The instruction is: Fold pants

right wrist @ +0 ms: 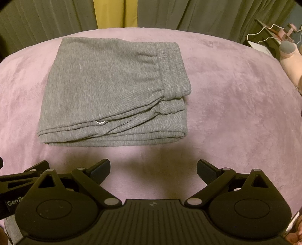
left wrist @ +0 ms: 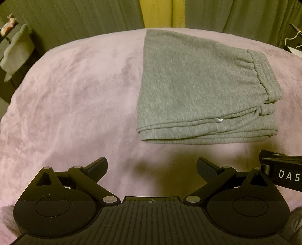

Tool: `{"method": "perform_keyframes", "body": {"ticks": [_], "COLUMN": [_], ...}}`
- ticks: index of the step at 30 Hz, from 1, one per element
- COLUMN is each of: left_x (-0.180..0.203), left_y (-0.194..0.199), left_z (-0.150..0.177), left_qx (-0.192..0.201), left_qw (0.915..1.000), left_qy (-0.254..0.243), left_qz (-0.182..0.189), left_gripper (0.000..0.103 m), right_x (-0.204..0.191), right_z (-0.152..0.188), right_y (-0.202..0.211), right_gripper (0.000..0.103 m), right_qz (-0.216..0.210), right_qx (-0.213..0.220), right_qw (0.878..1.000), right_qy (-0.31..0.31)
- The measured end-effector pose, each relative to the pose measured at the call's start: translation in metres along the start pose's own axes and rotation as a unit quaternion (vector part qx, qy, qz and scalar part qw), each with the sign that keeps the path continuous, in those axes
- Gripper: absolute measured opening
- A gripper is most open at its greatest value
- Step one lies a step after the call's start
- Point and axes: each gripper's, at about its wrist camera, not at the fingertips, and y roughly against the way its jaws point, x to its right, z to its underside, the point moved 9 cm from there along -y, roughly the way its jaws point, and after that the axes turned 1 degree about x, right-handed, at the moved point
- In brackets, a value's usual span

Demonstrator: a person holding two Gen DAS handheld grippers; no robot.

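Grey sweatpants lie folded into a compact stack on a pink plush blanket, elastic waistband on the right side and layered edges facing me. My left gripper is open, hovering over bare blanket short of the stack's near-left corner, holding nothing. My right gripper is open too, empty, just short of the stack's near edge and a little to its right. Each gripper's body shows at the edge of the other's view, side by side.
Grey curtains with a yellow strip hang behind the bed. A pale cloud-shaped object stands at far left. At far right sit a pink plush item, white cables and a shelf. Bare blanket surrounds the pants.
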Motion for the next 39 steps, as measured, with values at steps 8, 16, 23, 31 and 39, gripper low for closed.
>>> {"method": "perform_keyframes", "body": {"ticks": [8,16,23,31,39], "left_x": [0.0004,0.0013,0.0013,0.0024,0.0029], "left_y": [-0.0015,-0.0017,-0.0017,-0.0016,-0.0018], "left_z": [-0.0001,-0.0002,-0.0001,0.0006,0.0013], "left_qx": [-0.001,-0.002,-0.002,-0.003,-0.003], "left_qw": [1.0,1.0,1.0,1.0,1.0], "left_qy": [0.002,0.001,0.003,0.002,0.003], "left_qz": [0.001,0.0,0.001,-0.001,0.001], "left_gripper": [0.103,0.103,0.103,0.103,0.103], "right_x": [0.0002,0.0006,0.0014,0.0018,0.0023], "right_z": [0.0002,-0.0001,-0.0003,0.0005,0.0011], "right_y": [-0.001,-0.0023,-0.0028,-0.0032,-0.0036], "right_gripper": [0.098,0.098,0.098,0.098,0.098], "right_qz": [0.001,0.001,0.0,0.0,0.001], "right_qx": [-0.002,-0.003,-0.003,-0.005,-0.006], "right_qw": [1.0,1.0,1.0,1.0,1.0], "right_qy": [0.0,0.0,-0.001,0.0,0.0]}}
